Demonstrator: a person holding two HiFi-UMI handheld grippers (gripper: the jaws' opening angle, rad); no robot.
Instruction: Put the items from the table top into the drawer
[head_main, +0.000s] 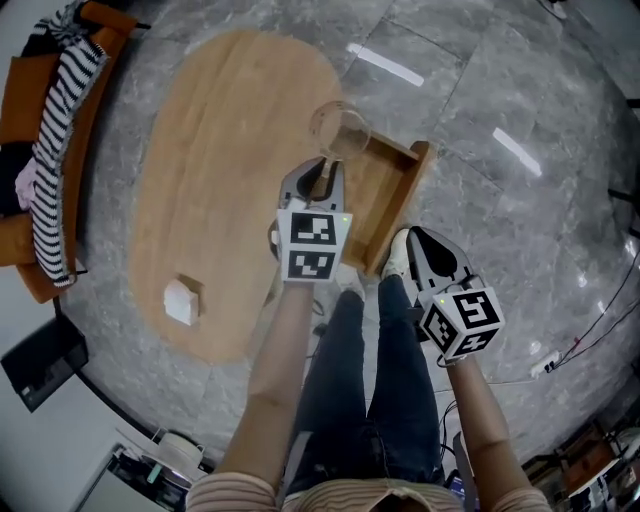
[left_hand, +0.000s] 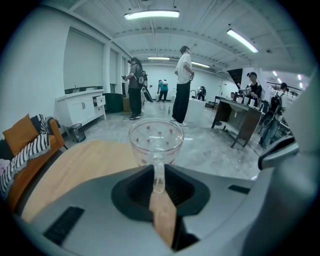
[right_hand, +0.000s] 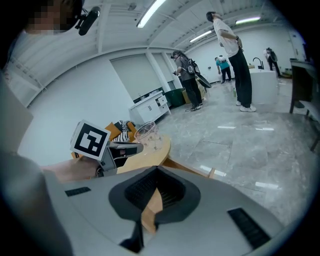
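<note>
White and boxy, a small item (head_main: 181, 301) sits on the oval wooden worktop (head_main: 220, 150), well to the left of the left hand-held gripper (head_main: 322, 176) and nearer the person than its tips. What the item is cannot be made out.

The left hand-held gripper (left_hand: 158, 176) is clenched on the handle of a cup (left_hand: 156, 140). The thin glass loop stands upright between the dark pads, and the bowl juts out just beyond the jaw tips. The cup (head_main: 340, 130) is clear glass scattered with small red dots. It has a wide round rim, stands upright and looks empty. From the head view it hangs in the air, off the wood, above the spot where the worktop edge meets the far corner of the open drawer (head_main: 412, 190).

That drawer, a plain wooden box pulled out from the worktop's side, lies just right of the left hand-held gripper and beneath its tips.

Further right and nearer the person, the right hand-held gripper (head_main: 420, 242) is well apart from the cup. Its jaws (right_hand: 156, 182) are drawn together to a point with nothing between them.
</note>
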